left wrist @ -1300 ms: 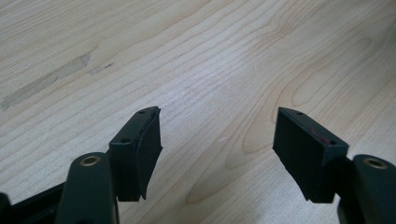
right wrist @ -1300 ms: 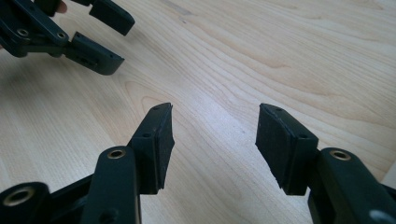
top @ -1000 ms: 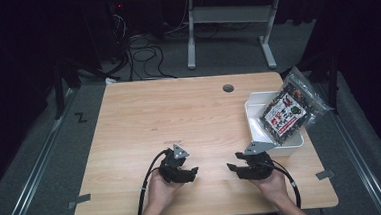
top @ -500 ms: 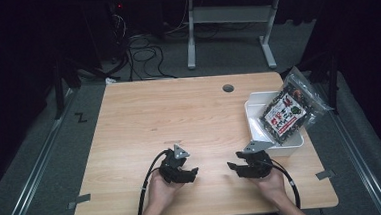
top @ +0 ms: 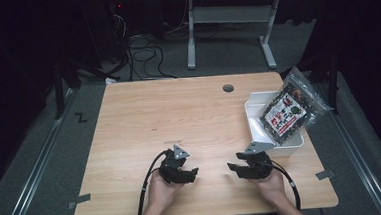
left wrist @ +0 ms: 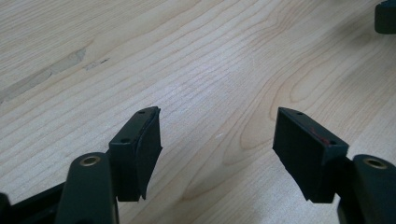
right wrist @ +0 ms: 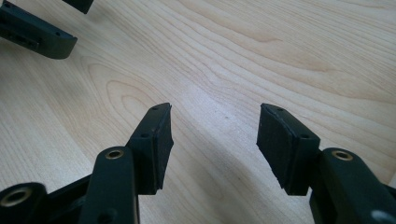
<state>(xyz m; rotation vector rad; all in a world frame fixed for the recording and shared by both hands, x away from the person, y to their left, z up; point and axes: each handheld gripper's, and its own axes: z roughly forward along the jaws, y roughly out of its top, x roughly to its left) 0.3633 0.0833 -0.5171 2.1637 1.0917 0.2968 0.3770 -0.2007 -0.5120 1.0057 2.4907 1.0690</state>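
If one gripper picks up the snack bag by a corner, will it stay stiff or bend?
The snack bag looks like thin clear film, so it would probably sag and crinkle. It lies tilted across the white bin, overhanging the rim, so a push may slide or tip it. The glossy film may be slippery.

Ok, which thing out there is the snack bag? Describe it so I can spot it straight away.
Start at the wooden table and go to its right edge, where a white bin sits. The snack bag lies tilted across that bin and juts past the table's edge. It is the one clear, crinkly packet with dark contents and a red, white and black label.
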